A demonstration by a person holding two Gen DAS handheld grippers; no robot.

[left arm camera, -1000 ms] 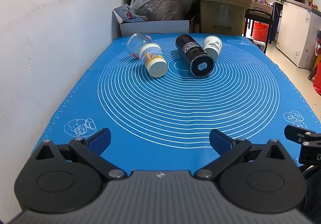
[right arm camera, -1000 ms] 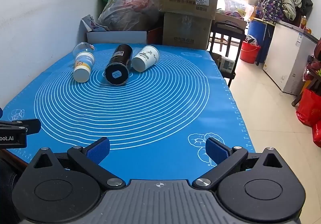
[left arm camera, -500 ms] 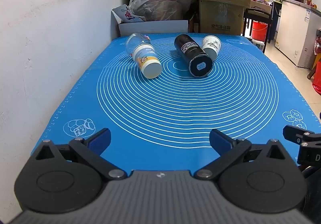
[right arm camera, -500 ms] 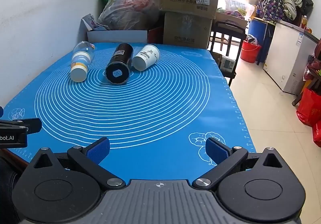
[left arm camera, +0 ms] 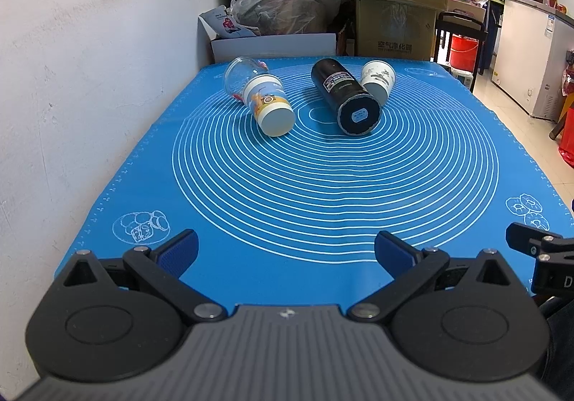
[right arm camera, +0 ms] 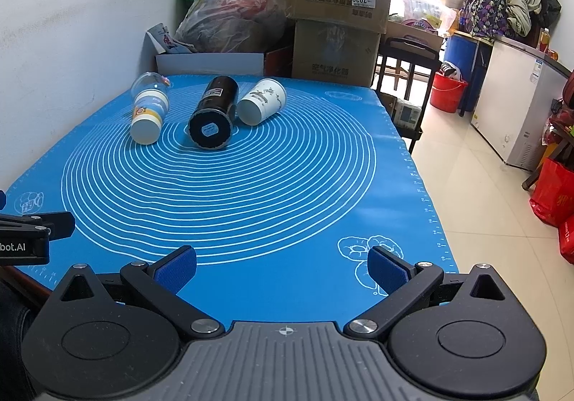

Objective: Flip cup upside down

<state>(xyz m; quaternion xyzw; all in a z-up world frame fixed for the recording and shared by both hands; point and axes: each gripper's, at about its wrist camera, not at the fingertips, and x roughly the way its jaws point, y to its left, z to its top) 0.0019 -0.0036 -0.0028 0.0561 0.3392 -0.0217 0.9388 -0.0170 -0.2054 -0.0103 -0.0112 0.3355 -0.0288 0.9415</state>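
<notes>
A: Well, where are the cups?
B: All three lie on their sides at the far end of the blue mat (left arm camera: 323,185) on the desk. The clear cup with the printed sleeve (left arm camera: 263,99) is nearest the wall, base toward the cameras. Beside it, the black tumbler (left arm camera: 346,96), and just right of that the white paper cup (left arm camera: 376,79), touching or nearly touching it.
A: And the tongs?
B: The left tongs (left arm camera: 286,252) are released, blue pads wide apart over the near edge of the mat, holding nothing. The right tongs (right arm camera: 282,266) are the same: spread wide, empty, low over the near right part of the mat.
A: Close to any cup?
B: No, both are well apart from them. Behind the desk stand cardboard boxes (right arm camera: 340,6) and a filled plastic bag (right arm camera: 229,20).
</notes>
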